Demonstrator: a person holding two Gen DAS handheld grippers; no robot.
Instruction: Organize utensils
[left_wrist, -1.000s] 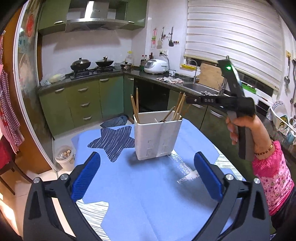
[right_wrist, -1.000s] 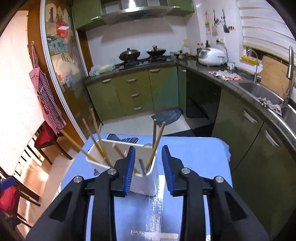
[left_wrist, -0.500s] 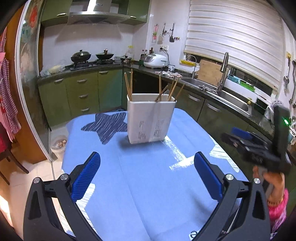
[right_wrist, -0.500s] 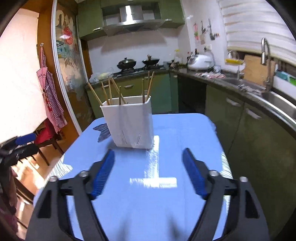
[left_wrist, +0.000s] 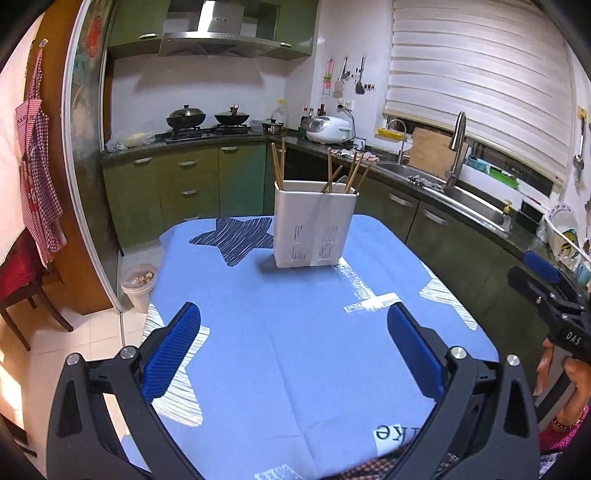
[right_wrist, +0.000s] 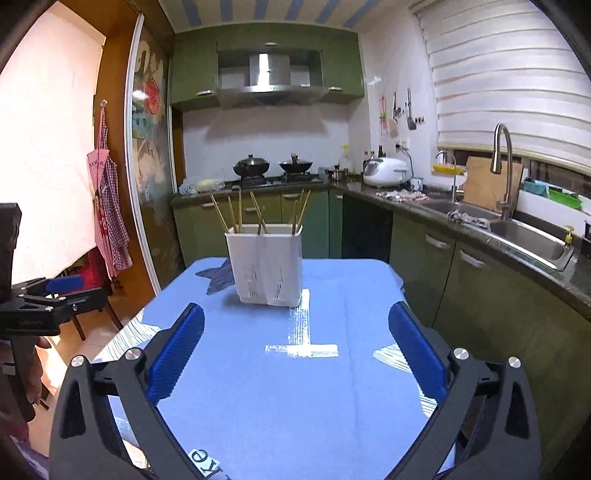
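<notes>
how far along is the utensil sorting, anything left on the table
Done, it seems: the chopsticks stand in the white holder, and no loose utensils show on the blue tablecloth. In hand: nothing. The right gripper, whose fingers have just been opening, and the left gripper are both open and empty. Nothing visible is left.

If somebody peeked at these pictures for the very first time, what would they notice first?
Probably the white holder standing upright in the middle of the blue star-patterned tablecloth, with wooden chopsticks poking out of its top. Next, the big blue pads of the left hand-held gripper and right hand-held gripper up close, both wide open with nothing between them. Behind is a green kitchen.
</notes>
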